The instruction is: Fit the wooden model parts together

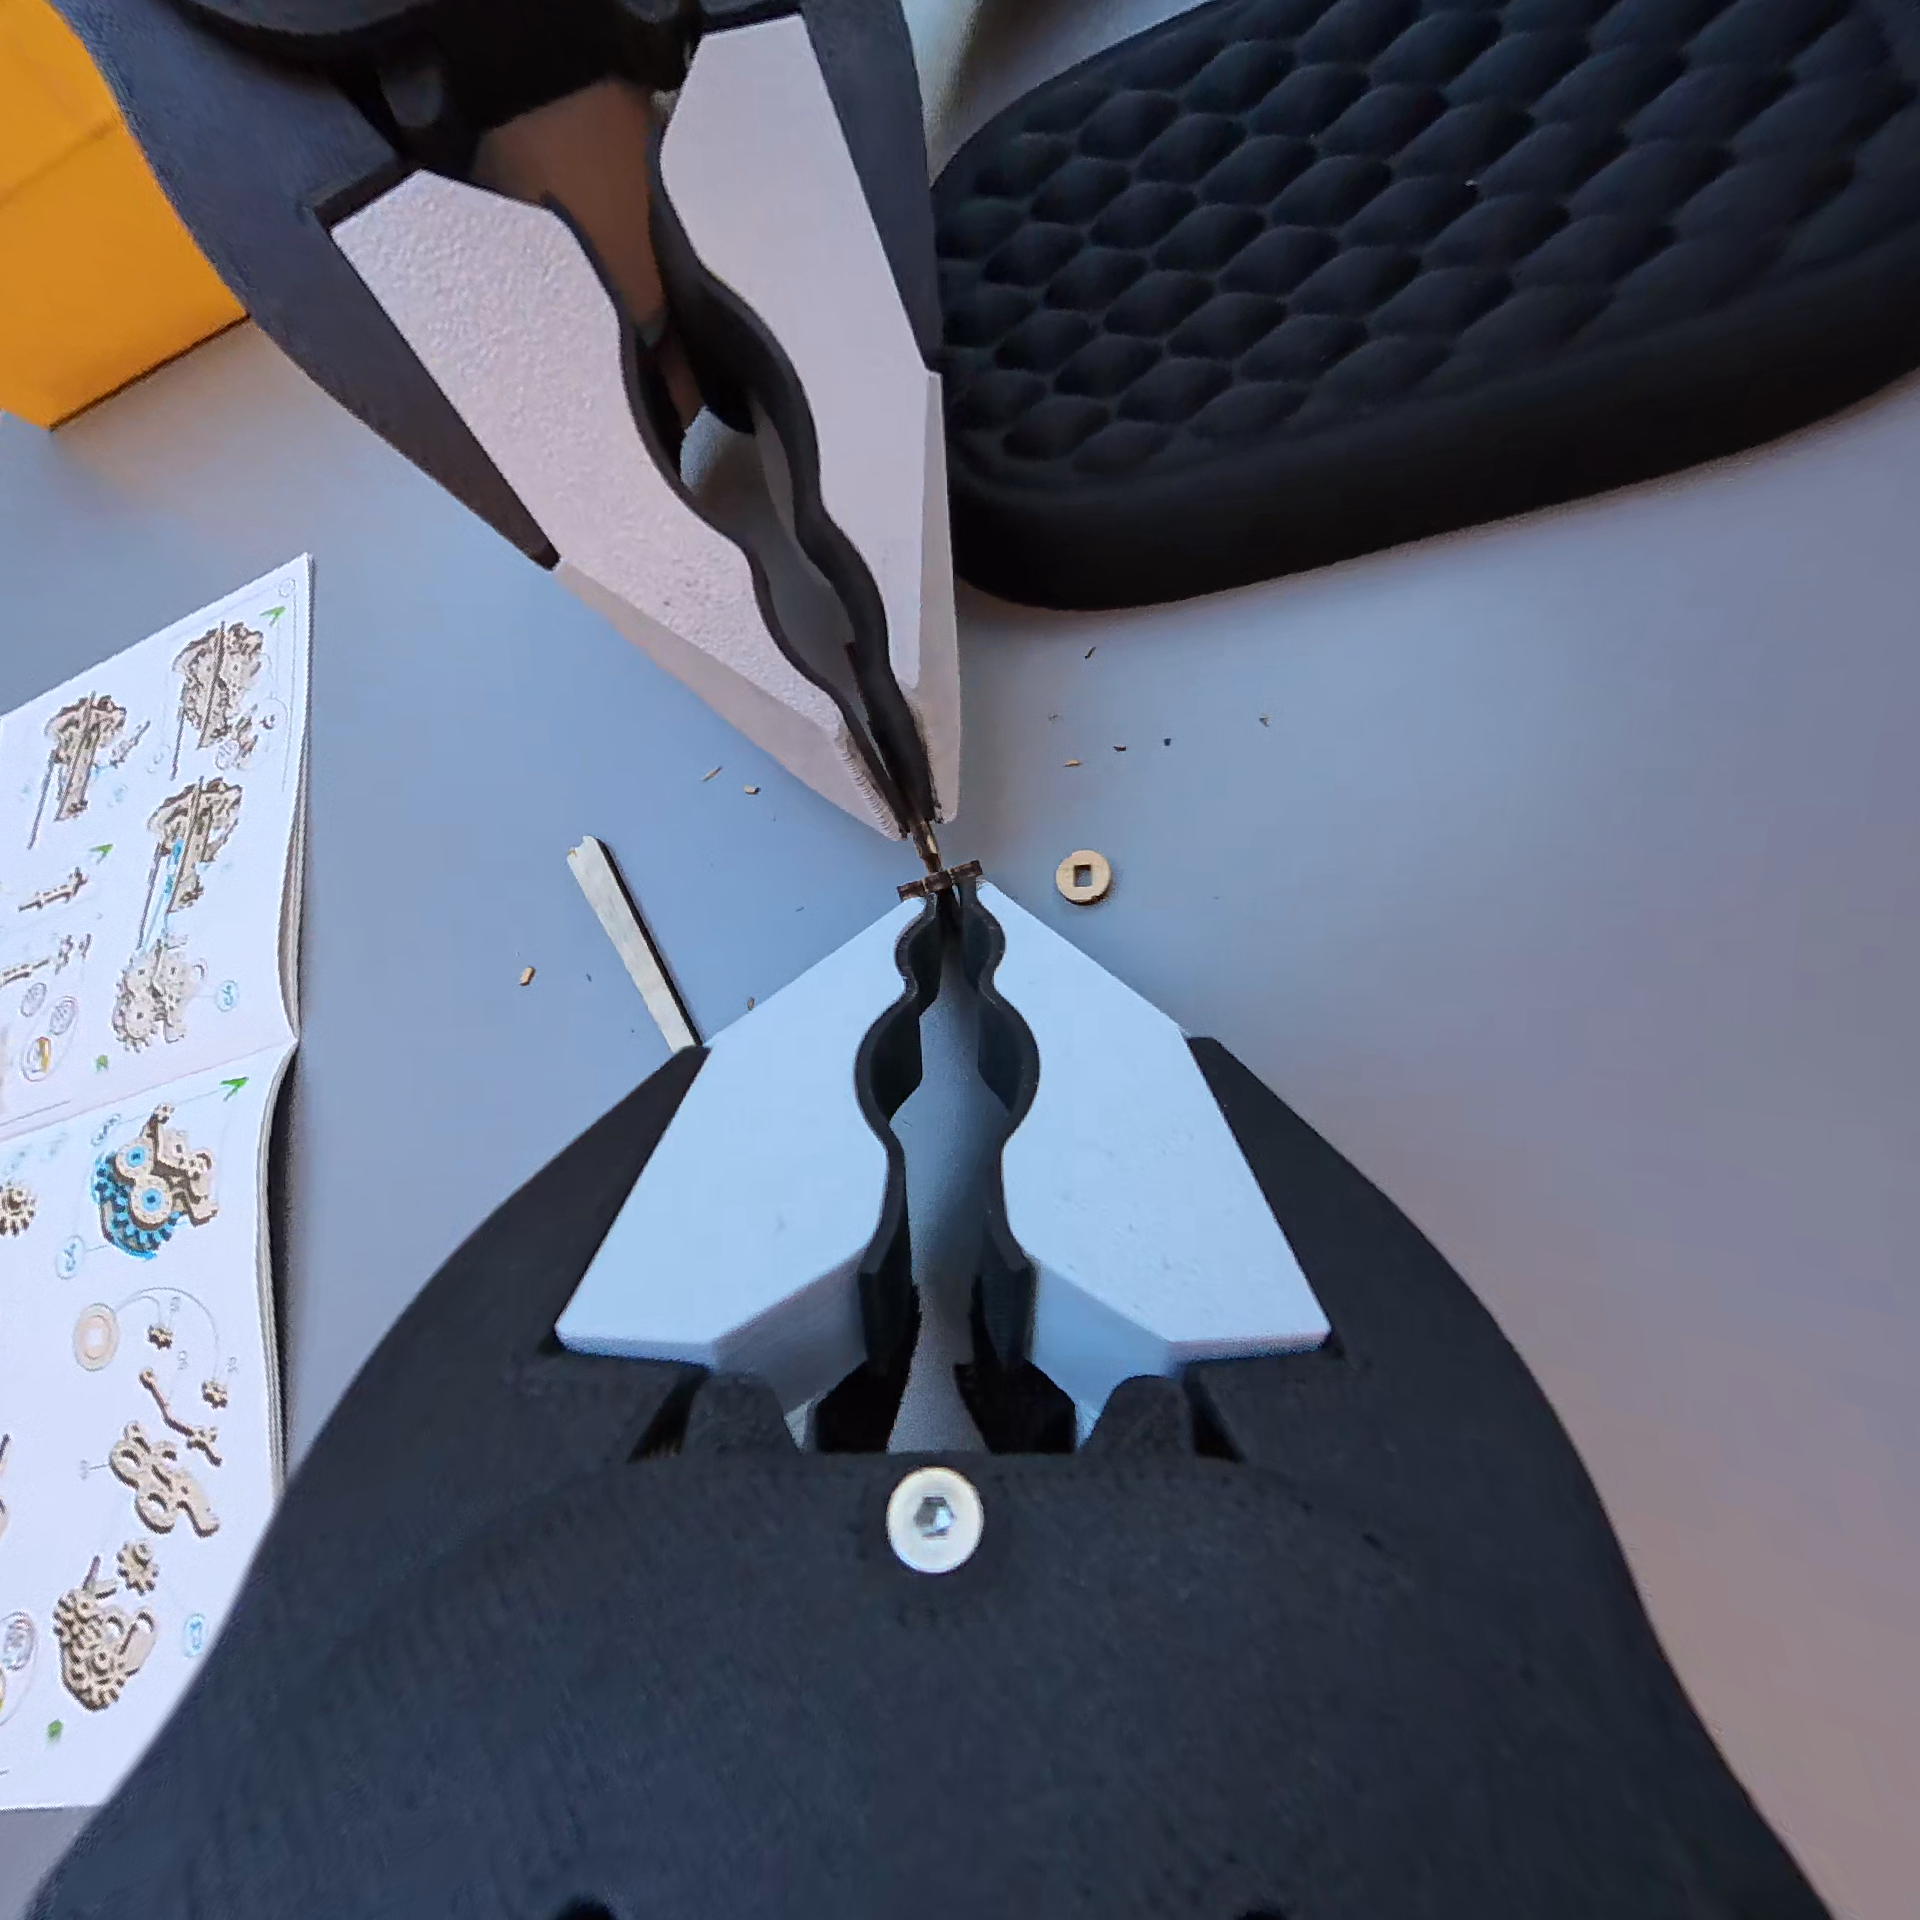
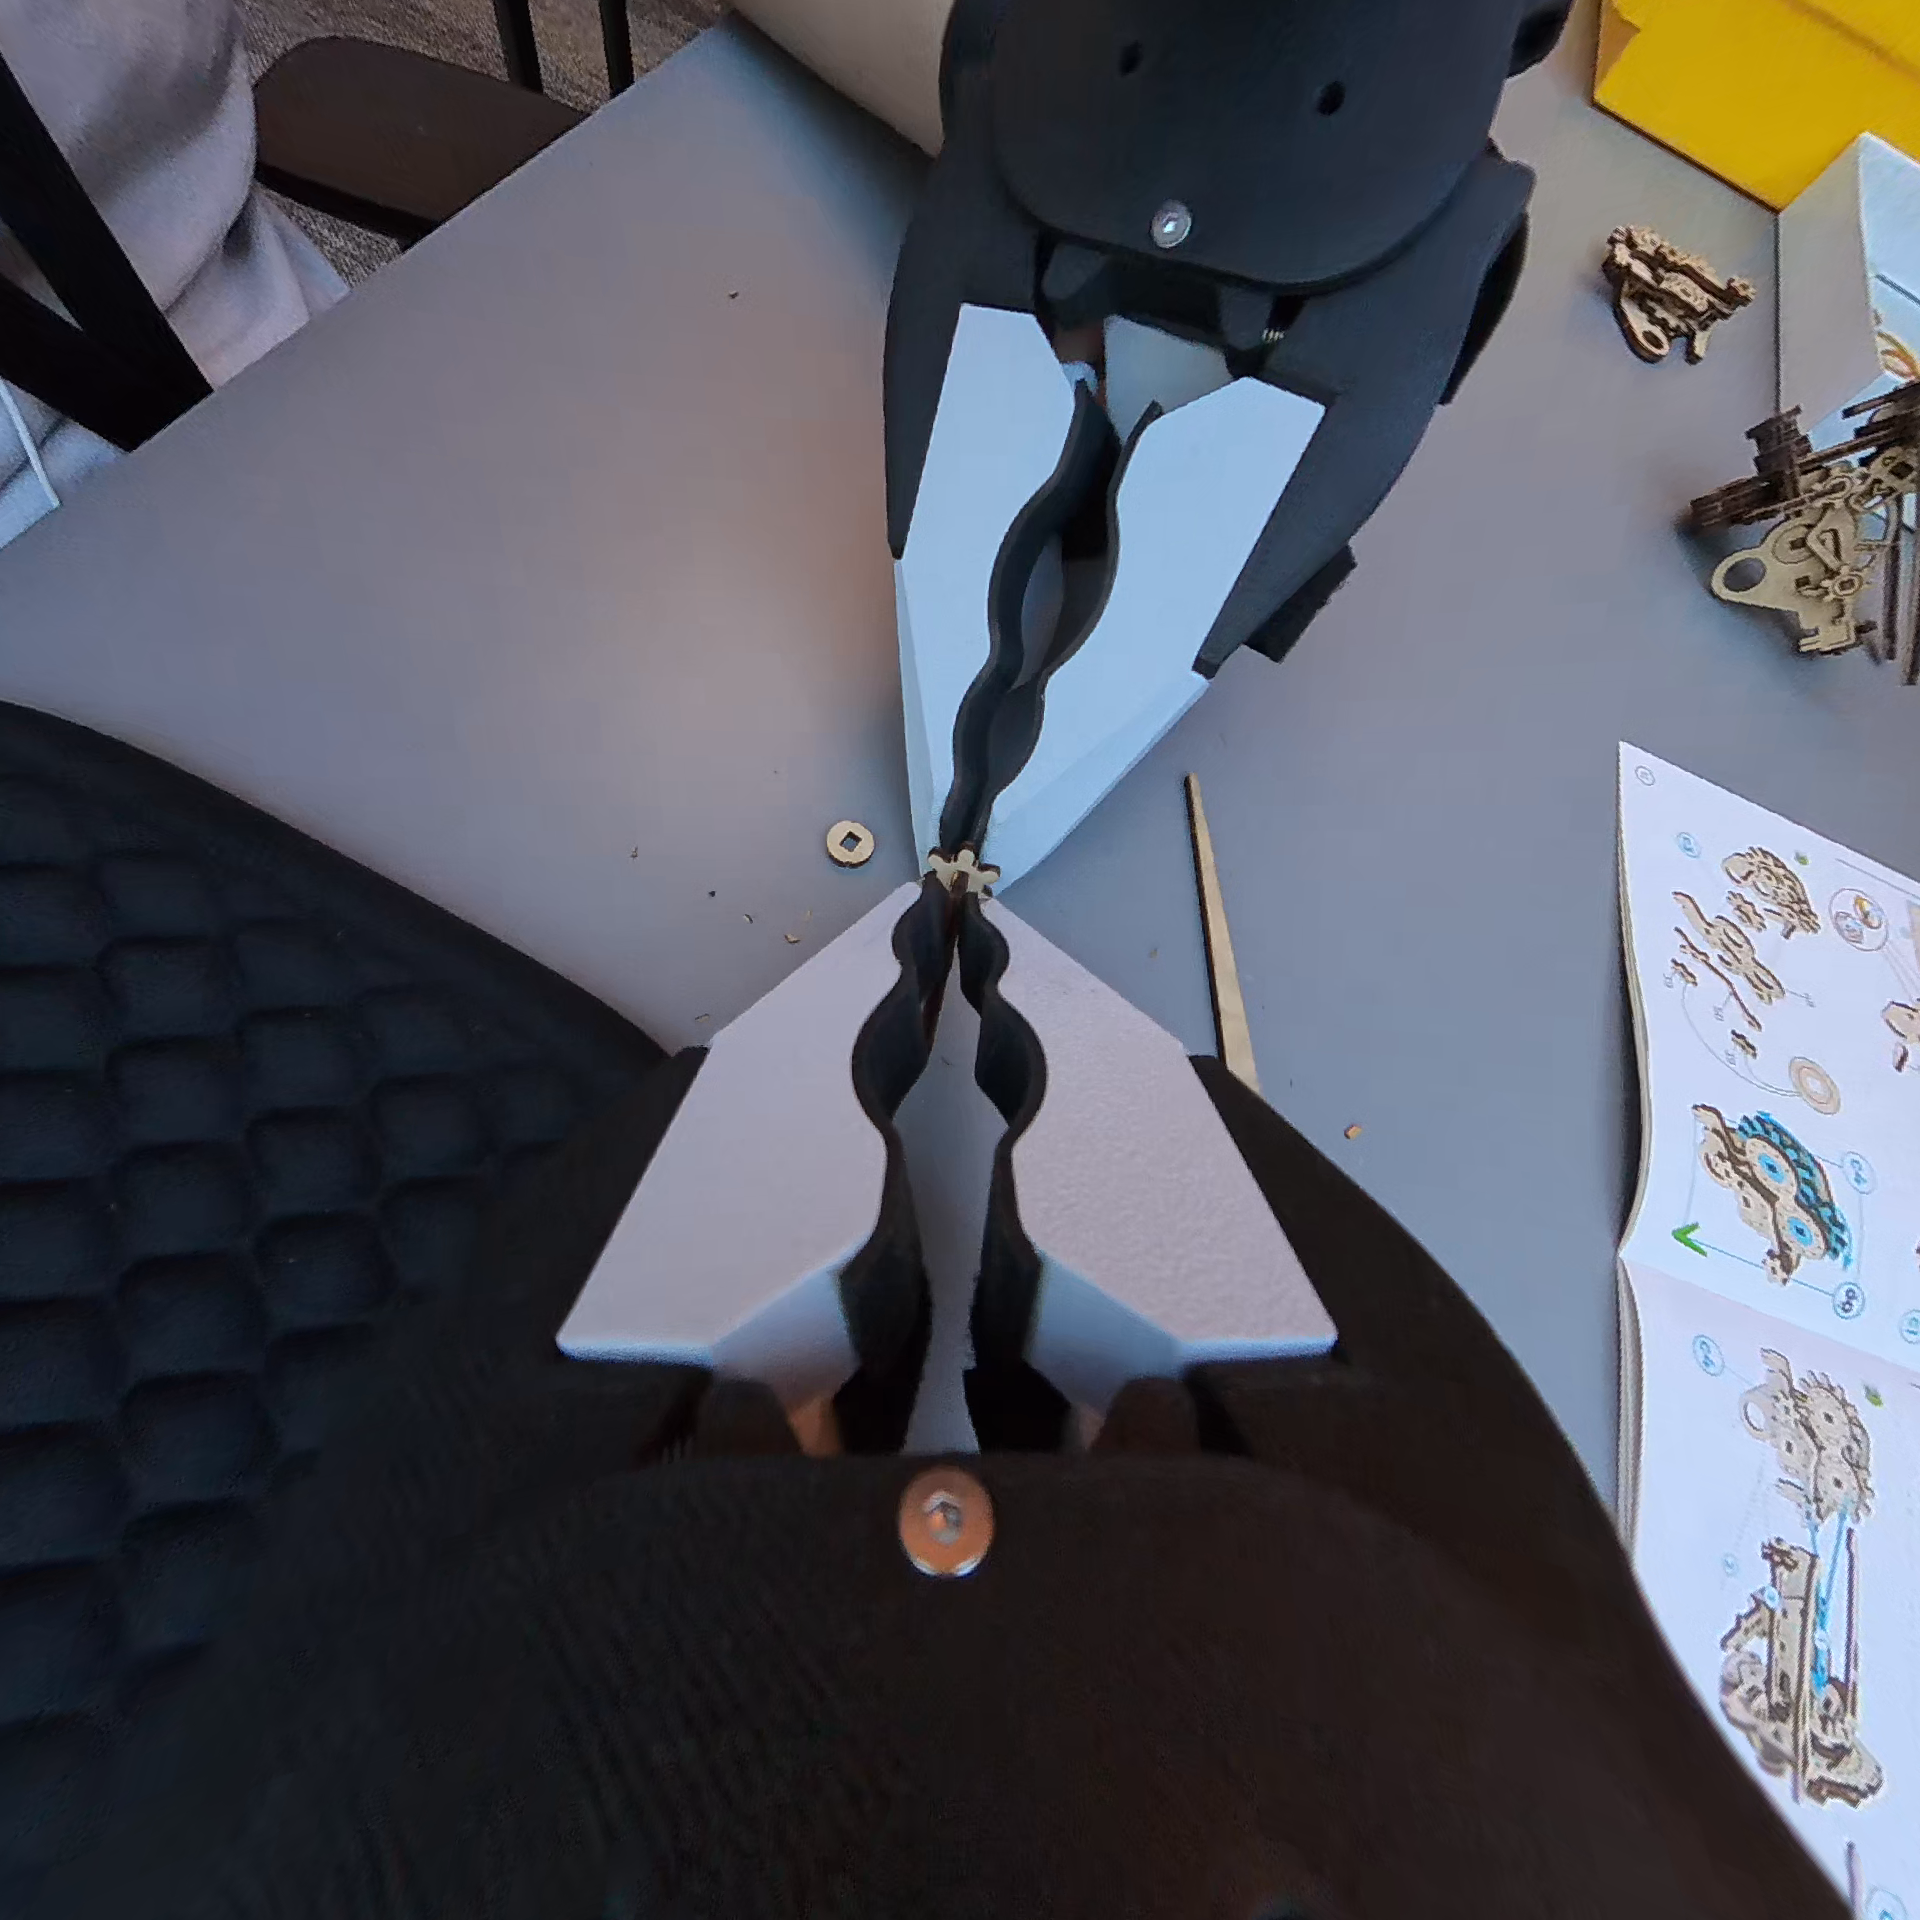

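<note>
My left gripper (image 1: 943,906) and right gripper (image 2: 951,902) meet tip to tip above the grey table (image 1: 1455,935). The left gripper is shut on a tiny wooden gear (image 2: 964,871), which shows edge-on in the left wrist view (image 1: 940,888). The right gripper, entering the left wrist view from the top (image 1: 920,826), is shut on a thin dark wooden pin (image 1: 928,852) that runs back between its pads (image 2: 940,977). The pin's tip touches the gear's middle. The left gripper comes from the top in the right wrist view (image 2: 961,850).
A wooden washer with a square hole (image 1: 1084,880) (image 2: 849,842) and a flat wooden stick (image 1: 634,945) (image 2: 1221,935) lie beside the tips. An open instruction booklet (image 1: 135,1143) (image 2: 1766,1247), a black honeycomb cushion (image 1: 1455,291), a yellow box (image 1: 73,239) and part-built wooden models (image 2: 1818,540) surround them. Less than 4 cm separates the two grippers' tips.
</note>
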Available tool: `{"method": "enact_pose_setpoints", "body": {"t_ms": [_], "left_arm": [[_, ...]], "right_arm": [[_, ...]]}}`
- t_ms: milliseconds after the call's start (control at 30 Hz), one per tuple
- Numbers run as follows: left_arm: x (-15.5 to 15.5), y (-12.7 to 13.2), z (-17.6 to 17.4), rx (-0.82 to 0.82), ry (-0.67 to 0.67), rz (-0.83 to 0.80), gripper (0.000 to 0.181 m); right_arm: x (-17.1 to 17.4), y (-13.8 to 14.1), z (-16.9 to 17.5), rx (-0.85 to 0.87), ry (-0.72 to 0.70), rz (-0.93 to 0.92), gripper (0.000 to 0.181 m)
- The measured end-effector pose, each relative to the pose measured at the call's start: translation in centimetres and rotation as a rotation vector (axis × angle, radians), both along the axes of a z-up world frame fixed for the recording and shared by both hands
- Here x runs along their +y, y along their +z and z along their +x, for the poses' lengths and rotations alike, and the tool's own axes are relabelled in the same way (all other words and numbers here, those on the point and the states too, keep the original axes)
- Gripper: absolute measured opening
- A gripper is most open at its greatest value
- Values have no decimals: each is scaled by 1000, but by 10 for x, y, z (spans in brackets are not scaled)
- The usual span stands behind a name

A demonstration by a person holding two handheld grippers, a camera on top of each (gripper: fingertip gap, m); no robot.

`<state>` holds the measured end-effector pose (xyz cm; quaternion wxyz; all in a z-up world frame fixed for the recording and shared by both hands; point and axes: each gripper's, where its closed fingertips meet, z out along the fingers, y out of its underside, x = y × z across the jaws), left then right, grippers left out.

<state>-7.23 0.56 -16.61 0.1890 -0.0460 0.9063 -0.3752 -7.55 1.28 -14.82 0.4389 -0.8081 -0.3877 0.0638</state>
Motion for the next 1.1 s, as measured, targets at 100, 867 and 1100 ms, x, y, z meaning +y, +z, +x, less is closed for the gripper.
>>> {"method": "enact_pose_setpoints", "body": {"t_ms": [100, 867, 1100], "left_arm": [[0, 0, 0, -11, -21, 12, 0], [9, 32, 15, 60, 161, -285, 0], [5, 34, 9, 73, 122, -301, 0]], "right_arm": [[0, 0, 0, 19, 13, -10, 0], [0, 37, 19, 175, -166, 221, 0], [-2, 39, 14, 266, -164, 163, 0]]}}
